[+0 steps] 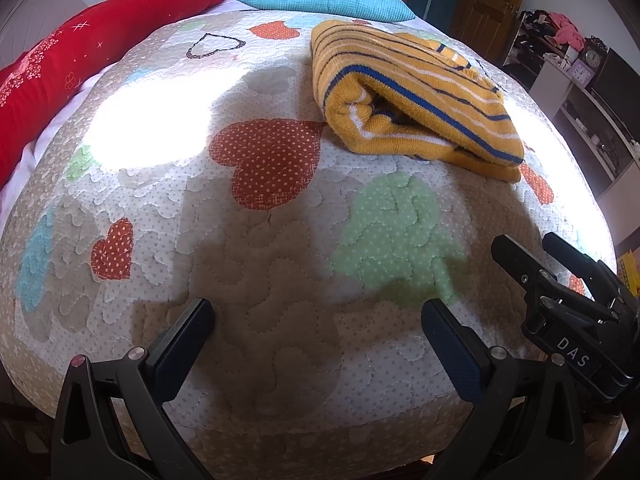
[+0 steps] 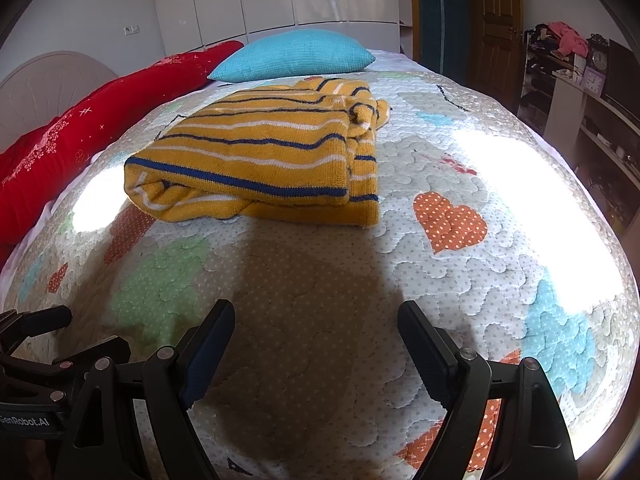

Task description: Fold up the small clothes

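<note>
A quilted bedspread (image 2: pixel 320 320) fills both views, its cotton face stitched in wavy puzzle-like lines and patched with dotted hearts in orange, mint and pale blue; two glaring sun patches wash out parts of it. At about 10 o'clock along its edge lies a long red bolster (image 2: pixel 100 120) with a sparkle print, and at 12 o'clock a turquoise cushion (image 2: pixel 296 56) in a waffle-like knit.

The striped sweater (image 2: pixel 260 160) lies folded on the bedspread toward 11 o'clock in the right wrist view and 1 o'clock in the left wrist view. It is a soft mustard knit with thin blue and white stripes, stacked in thick rounded layers, the nearest edge a bulging roll; a loose end, perhaps a sleeve, bunches at its far side, though the folds hide which part it is.

The left gripper (image 1: pixel 318 320) hangs over bare quilt at 6 o'clock, its flat black rubber-faced fingers spread wide with nothing between them. The right gripper (image 2: pixel 316 320) is likewise wide apart and empty, well short of the sweater. In the left wrist view it shows at 4 o'clock as black hinged plastic.
</note>
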A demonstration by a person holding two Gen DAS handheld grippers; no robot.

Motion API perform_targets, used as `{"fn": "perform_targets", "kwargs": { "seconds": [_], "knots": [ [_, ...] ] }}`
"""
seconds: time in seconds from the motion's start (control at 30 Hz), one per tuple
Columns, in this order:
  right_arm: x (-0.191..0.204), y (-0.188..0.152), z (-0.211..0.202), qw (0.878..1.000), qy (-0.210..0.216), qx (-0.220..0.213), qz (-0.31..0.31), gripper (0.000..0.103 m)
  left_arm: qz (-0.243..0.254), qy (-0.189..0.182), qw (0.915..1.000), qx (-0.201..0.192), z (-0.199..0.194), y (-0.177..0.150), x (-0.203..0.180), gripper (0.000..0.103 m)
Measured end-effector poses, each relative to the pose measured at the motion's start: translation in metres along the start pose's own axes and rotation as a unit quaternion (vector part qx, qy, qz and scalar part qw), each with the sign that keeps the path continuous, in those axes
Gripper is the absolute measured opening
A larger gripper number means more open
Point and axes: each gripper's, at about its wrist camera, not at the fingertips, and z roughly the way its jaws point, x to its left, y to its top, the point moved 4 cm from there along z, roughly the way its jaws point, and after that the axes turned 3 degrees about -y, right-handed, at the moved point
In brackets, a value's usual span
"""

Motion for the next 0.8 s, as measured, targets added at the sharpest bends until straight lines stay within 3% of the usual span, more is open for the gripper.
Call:
{"fn": "perform_targets", "kwargs": {
  "seconds": [0.43,0.8],
  "knots": [
    [0.034,0.021,-0.004,0.999,-0.009,-0.013,-0.049,0.088,-0.025,-0.002,0.9995,-0.020,-0.008,0.012,0.024,0.103],
    [0.048,0.036,-0.007,0.995,-0.041,-0.029,-0.091,0.088,-0.033,0.004,0.9988,-0.036,-0.011,0.027,0.039,0.103]
  ]
}}
